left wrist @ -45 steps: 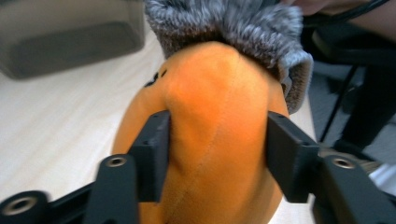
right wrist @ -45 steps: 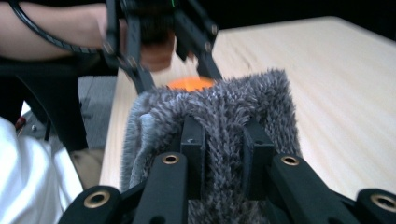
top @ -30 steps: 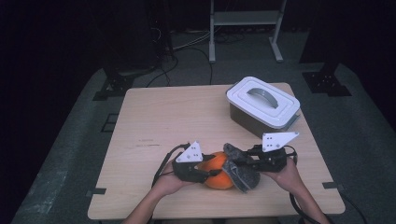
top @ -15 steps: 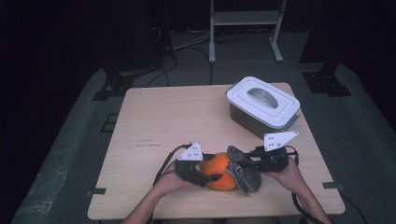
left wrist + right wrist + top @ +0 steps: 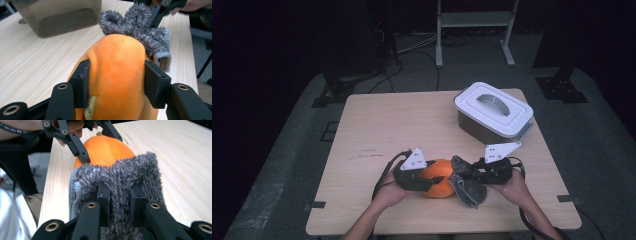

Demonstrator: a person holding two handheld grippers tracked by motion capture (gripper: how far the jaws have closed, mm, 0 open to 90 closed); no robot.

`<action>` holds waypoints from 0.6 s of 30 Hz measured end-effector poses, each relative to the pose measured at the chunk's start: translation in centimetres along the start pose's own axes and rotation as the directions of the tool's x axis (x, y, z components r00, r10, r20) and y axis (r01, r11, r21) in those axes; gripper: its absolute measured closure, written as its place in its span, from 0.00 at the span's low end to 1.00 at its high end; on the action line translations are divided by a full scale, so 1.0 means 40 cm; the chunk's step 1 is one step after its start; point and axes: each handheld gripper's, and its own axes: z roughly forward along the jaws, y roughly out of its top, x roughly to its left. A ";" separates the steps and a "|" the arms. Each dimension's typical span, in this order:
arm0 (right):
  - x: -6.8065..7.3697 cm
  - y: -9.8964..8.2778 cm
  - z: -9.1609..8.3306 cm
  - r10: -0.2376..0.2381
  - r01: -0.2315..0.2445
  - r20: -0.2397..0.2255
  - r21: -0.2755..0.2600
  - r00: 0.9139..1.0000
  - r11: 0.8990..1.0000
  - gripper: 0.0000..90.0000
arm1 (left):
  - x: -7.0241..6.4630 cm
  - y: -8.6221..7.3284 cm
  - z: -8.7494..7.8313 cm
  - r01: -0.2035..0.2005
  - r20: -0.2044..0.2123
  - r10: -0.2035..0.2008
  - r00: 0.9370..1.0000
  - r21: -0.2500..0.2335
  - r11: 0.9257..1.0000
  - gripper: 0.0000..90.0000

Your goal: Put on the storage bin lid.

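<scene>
An orange plush toy [image 5: 438, 184] lies near the table's front edge. My left gripper [image 5: 432, 181] holds it from the left. In the left gripper view the pads [image 5: 86, 80] press into both sides of the plush [image 5: 117, 72]; the jaws have just been closing on it. My right gripper [image 5: 464, 178] is shut on a grey fuzzy cloth [image 5: 468, 190], which touches the toy's right side. In the right gripper view the cloth [image 5: 120, 175] bunches between the jaws [image 5: 119, 195], with the orange toy [image 5: 107, 148] and the left gripper [image 5: 96, 142] behind it.
A grey bin with a white handled lid [image 5: 494, 112] stands at the table's back right; its dark wall [image 5: 60, 17] lies beyond the toy. The light wooden table [image 5: 387, 125] stretches out to the left and back. Cables trail from both grippers toward the person.
The right gripper has sunk slightly with the grey cloth against the toy. The left hand and the toy have stayed in place.
</scene>
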 end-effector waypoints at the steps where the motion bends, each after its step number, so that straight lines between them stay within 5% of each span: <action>1: 0.002 0.005 -0.002 -0.007 0.007 0.008 0.000 1.000 1.000 0.82 | -0.002 0.003 0.001 -0.002 -0.003 0.002 1.000 0.001 1.000 0.50; 5: 0.016 0.028 -0.011 -0.011 0.010 -0.013 -0.088 1.000 0.996 0.82 | -0.017 0.006 0.013 -0.017 0.024 0.017 1.000 0.002 1.000 0.47; 9: 0.011 0.012 0.012 -0.010 0.009 -0.033 -0.041 0.999 0.999 0.82 | -0.009 0.009 0.007 -0.018 0.069 0.018 0.997 0.001 1.000 0.33; 12: 0.004 -0.003 0.006 -0.001 0.000 -0.033 -0.019 0.999 1.000 0.82 | 0.015 0.001 -0.007 0.011 0.049 -0.011 0.999 -0.006 1.000 0.21; 14: 0.000 -0.011 0.002 0.008 -0.008 -0.034 -0.012 0.999 1.000 0.82 | 0.027 -0.011 -0.006 0.036 0.059 -0.036 0.998 -0.002 0.999 0.22; 18: -0.013 -0.017 -0.004 0.025 -0.025 -0.025 0.018 0.999 1.000 0.81 | 0.032 -0.028 -0.001 0.033 0.110 -0.035 0.993 0.016 0.999 0.40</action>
